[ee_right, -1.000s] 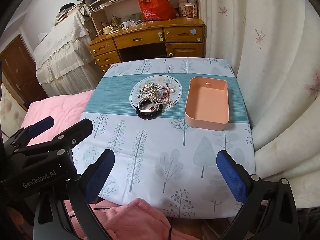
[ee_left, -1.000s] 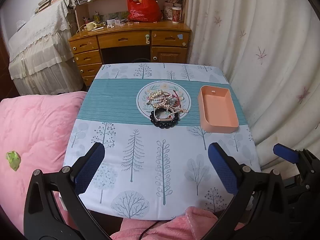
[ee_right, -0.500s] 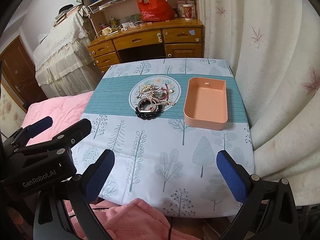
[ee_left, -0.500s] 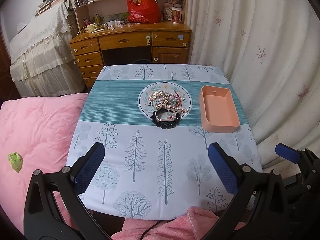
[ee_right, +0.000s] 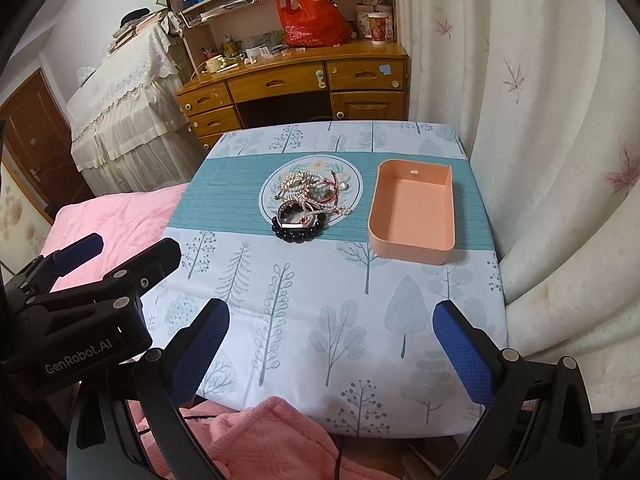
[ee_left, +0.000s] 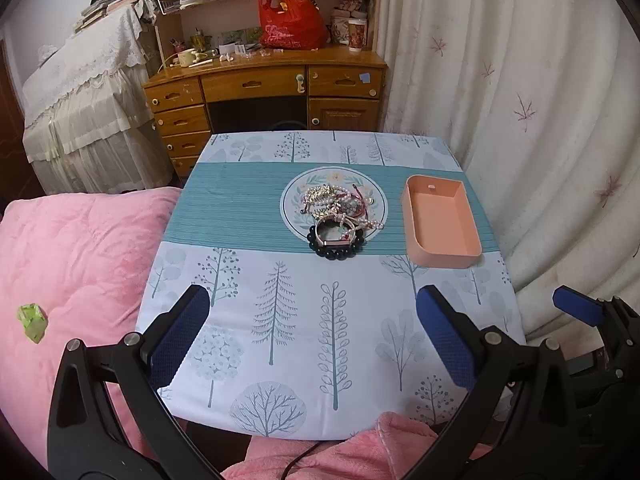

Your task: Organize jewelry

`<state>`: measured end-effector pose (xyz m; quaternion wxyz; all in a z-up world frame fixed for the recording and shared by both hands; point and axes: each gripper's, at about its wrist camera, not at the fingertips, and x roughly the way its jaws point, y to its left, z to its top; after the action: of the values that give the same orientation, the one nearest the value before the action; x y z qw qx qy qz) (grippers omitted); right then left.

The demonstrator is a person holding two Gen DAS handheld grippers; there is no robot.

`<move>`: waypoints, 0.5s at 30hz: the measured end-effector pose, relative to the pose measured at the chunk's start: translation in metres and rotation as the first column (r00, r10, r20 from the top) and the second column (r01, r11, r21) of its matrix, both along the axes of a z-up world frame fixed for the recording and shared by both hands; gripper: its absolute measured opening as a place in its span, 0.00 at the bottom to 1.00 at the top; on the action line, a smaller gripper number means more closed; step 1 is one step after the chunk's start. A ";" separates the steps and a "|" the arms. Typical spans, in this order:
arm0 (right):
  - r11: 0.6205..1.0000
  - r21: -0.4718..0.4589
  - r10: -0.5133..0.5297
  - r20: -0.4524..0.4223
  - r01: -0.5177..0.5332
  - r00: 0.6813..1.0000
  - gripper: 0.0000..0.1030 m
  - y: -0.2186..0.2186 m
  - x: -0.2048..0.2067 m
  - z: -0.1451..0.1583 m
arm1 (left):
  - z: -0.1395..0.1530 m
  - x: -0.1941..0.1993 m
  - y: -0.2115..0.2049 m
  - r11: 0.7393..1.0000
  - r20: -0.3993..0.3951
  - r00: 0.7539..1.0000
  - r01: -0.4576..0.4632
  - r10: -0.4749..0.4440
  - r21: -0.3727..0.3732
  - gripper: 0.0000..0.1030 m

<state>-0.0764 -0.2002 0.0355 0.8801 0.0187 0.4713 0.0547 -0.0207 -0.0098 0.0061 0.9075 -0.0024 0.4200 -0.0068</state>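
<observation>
A tangled pile of jewelry (ee_left: 334,208) (ee_right: 310,196) lies on the round printed patch of the tablecloth (ee_left: 294,204), with a black bead bracelet (ee_left: 338,246) (ee_right: 296,232) at its near edge. An empty peach tray (ee_left: 440,220) (ee_right: 414,210) stands to its right. My left gripper (ee_left: 312,332) is open and empty above the table's near edge. My right gripper (ee_right: 330,340) is open and empty, also at the near edge. Both are well short of the jewelry.
The small table (ee_left: 280,320) has a tree-print cloth. A pink quilt (ee_left: 72,248) lies to the left, a curtain (ee_left: 540,120) to the right, and a wooden desk (ee_left: 264,88) behind. The left gripper's body (ee_right: 80,300) shows in the right wrist view.
Both grippers have drawn back slightly and risen, so the table looks a little farther away. The jaws have stayed open. Nothing on the table has moved.
</observation>
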 end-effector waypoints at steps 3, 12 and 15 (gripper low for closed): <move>1.000 -0.004 0.001 0.004 -0.001 1.000 1.00 0.001 0.001 0.002 | 0.002 0.001 0.001 1.000 0.002 1.000 -0.002 0.002 0.001 1.00; 1.000 -0.010 0.004 0.013 -0.003 1.000 1.00 0.003 0.003 0.008 | 0.004 0.004 0.001 1.000 0.008 1.000 -0.003 0.003 0.004 1.00; 1.000 -0.011 0.003 0.011 -0.003 1.000 1.00 0.003 0.003 0.008 | 0.004 0.004 0.001 1.000 0.007 1.000 -0.004 0.004 0.004 1.00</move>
<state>-0.0738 -0.1969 0.0434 0.8827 0.0130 0.4667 0.0537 -0.0170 -0.0092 0.0103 0.9089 -0.0014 0.4169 -0.0042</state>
